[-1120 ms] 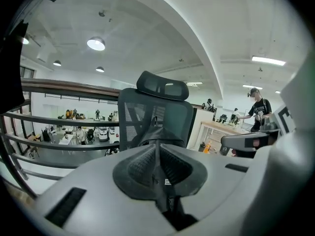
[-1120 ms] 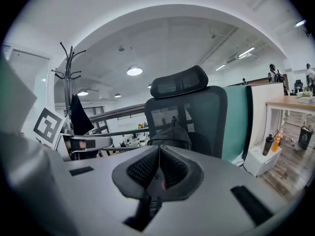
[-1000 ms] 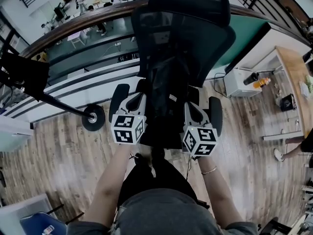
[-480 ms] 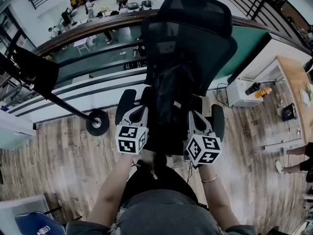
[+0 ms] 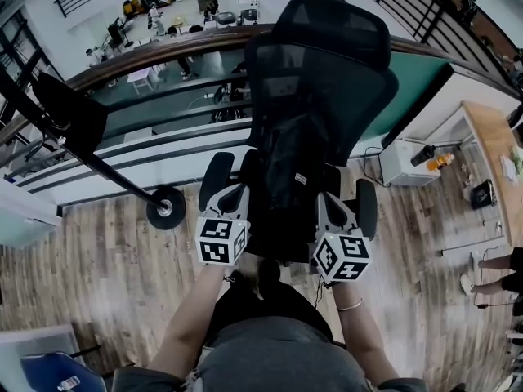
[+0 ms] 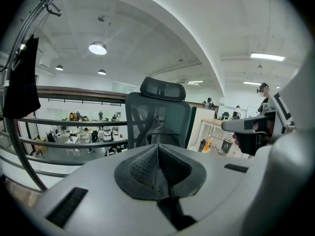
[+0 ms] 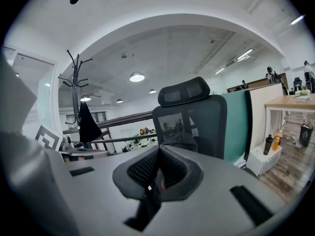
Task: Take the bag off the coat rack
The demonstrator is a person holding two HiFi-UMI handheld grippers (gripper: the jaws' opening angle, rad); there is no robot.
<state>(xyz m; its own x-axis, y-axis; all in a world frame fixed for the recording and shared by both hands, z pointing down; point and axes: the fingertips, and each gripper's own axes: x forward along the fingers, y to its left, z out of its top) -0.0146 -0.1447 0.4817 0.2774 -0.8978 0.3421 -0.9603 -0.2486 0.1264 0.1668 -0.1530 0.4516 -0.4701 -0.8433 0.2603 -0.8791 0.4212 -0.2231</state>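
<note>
Head view, entry one: coat rack (image 5: 122, 178), off to the left, well apart from both grippers. The black hanging bag (image 5: 72, 113), as I judge it, droops lengthwise from the upper hooks. Nearer to it: left gripper (image 5: 232, 196); alongside, right gripper (image 5: 331, 207). Both have jaws pressed together, holding nothing. The office chair (image 5: 327, 55), with a dark pack (image 5: 286, 170) on its seat, stands straight ahead, so I must swing left.

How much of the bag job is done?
Done: nothing that shows. A dark bag hangs on the coat rack, off to the left. In hand: nothing. The left tongs and right tongs are shut and empty, facing an office chair with a black backpack on it. Left: reach the rack, grip the bag, lift it off.
</note>
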